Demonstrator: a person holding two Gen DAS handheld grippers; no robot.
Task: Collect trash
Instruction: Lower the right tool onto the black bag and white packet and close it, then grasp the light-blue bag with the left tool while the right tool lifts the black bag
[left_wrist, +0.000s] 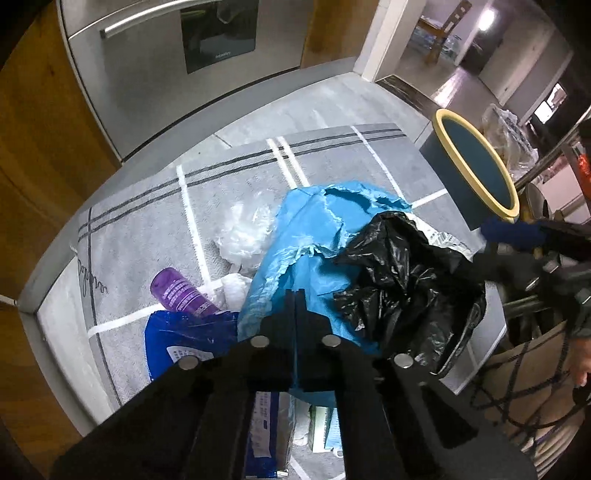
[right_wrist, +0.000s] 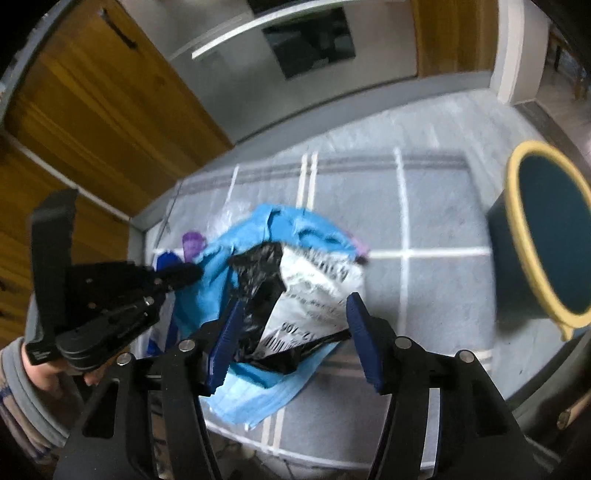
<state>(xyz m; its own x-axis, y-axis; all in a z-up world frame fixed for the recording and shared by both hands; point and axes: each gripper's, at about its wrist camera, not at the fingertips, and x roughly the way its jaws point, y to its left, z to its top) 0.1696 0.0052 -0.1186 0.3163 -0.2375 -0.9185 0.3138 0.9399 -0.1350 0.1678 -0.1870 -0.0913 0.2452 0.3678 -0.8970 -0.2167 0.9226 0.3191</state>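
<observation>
In the left wrist view, the left gripper is seen with its fingers pressed together, pinched on the light blue plastic bag that lies in the middle of a grey rug on the floor. A crumpled black bag rests against the right side of the blue one. To the left, a purple bottle lies on its side, with a dark blue packet just near of it and a clear crumpled wrapper a little farther off. At the far right a dark bin with a yellow rim stands on the floor, well apart from the pile. The right gripper enters from the right edge, near the black bag; its finger spacing cannot be told here. A steel appliance door fills the far side.

In the right wrist view, which is blurred, the right gripper is shown with its blue-padded fingers wide apart, placed on either side of the black bag and a white printed mailer lying on top of the blue bag. No grip on either is made. The left gripper is seen at the left, its tips against the blue bag's left edge. The bin stands at the far right, and wooden cabinet doors are seen at the far left.
</observation>
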